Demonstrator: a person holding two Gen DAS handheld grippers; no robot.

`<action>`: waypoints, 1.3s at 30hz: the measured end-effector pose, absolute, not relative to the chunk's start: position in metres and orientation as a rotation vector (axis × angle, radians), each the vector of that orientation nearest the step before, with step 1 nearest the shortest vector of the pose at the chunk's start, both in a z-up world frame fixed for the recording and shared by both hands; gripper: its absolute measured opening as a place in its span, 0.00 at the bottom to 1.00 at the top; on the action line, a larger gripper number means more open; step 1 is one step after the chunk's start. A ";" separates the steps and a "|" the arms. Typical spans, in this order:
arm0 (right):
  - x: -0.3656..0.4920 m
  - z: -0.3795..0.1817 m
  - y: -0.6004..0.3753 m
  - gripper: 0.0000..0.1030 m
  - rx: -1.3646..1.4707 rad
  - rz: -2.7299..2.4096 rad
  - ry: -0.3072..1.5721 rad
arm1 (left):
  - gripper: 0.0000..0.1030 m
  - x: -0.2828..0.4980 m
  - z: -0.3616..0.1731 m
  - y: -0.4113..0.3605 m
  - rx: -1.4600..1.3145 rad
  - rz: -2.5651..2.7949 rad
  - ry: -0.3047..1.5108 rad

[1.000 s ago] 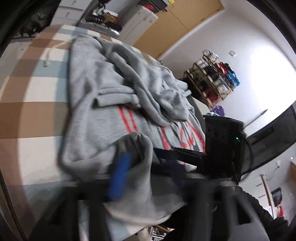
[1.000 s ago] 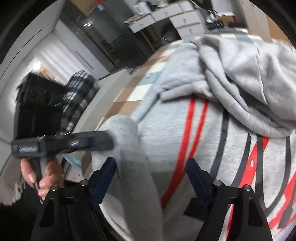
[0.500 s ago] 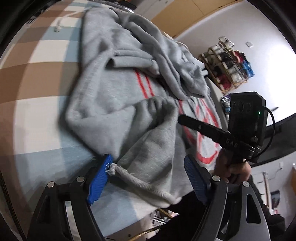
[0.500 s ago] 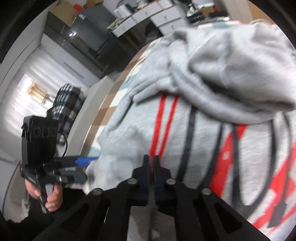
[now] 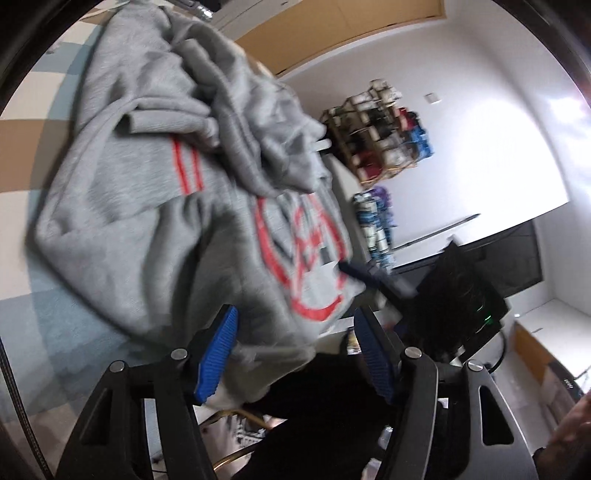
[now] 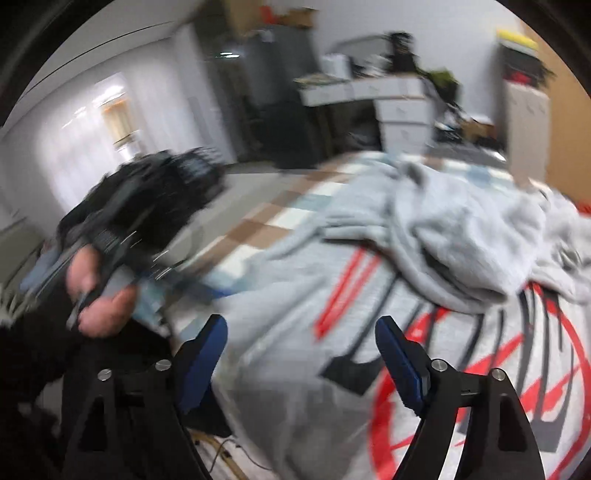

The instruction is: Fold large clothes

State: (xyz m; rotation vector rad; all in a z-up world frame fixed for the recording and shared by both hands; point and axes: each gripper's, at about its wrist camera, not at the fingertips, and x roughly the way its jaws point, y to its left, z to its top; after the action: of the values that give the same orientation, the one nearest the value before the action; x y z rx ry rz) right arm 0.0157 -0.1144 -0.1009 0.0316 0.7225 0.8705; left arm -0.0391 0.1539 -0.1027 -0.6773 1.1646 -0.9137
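Observation:
A grey sweatshirt (image 5: 147,206) with red and black print lies crumpled on the checked tablecloth (image 5: 44,295), its hem hanging over the near edge. My left gripper (image 5: 295,343) is closing with that hem between its blue pads; the left pad (image 5: 218,354) is at the cloth, the right pad stands apart. In the right wrist view my right gripper (image 6: 301,347) is opening wide above the sweatshirt (image 6: 295,295), gripping nothing. A hand (image 6: 99,295) holds the blurred left gripper (image 6: 147,221) at the left. The right gripper (image 5: 369,273) shows dark and blurred beside the print.
A shelf rack (image 5: 380,136) full of small items stands against the white wall, with wooden doors (image 5: 332,33) behind the table. White drawer units (image 6: 399,107) and a dark cabinet (image 6: 273,74) stand beyond the far table edge (image 6: 280,218).
The right gripper, shut half a second ago, now has its jaws wide apart and has drawn back and up from the sweatshirt. The left jaws have narrowed around the hanging hem.

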 end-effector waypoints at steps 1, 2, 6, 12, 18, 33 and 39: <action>0.015 -0.103 -0.112 0.84 0.083 0.915 0.742 | 0.58 -0.036 -0.101 0.150 -0.705 -0.949 1.158; 0.016 -0.106 -0.109 0.85 0.110 0.942 0.762 | 0.58 -0.034 -0.100 0.147 -0.710 -0.965 1.159; 0.019 -0.118 -0.083 0.85 0.082 0.956 0.831 | 0.58 -0.026 -0.105 0.135 -0.739 -0.968 1.180; 0.019 -0.132 -0.054 0.81 0.025 0.843 0.809 | 0.58 -0.024 -0.104 0.126 -0.732 -0.983 1.185; 0.020 -0.135 -0.060 0.04 -0.028 0.757 0.815 | 0.58 -0.024 -0.108 0.150 -0.770 -0.910 1.163; -0.014 -0.094 -0.058 0.04 -0.028 0.928 0.630 | 0.74 -0.025 -0.138 0.127 -0.836 -0.876 1.399; -0.035 -0.089 -0.047 0.05 -0.056 1.040 0.589 | 0.73 -0.042 -0.137 0.126 -0.803 -0.879 1.426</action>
State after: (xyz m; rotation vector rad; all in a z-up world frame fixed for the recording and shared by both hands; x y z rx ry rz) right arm -0.0355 -0.0473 -0.0887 -0.0563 0.5892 1.0395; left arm -0.0422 0.1260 -0.1366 -0.8033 1.4264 -0.8789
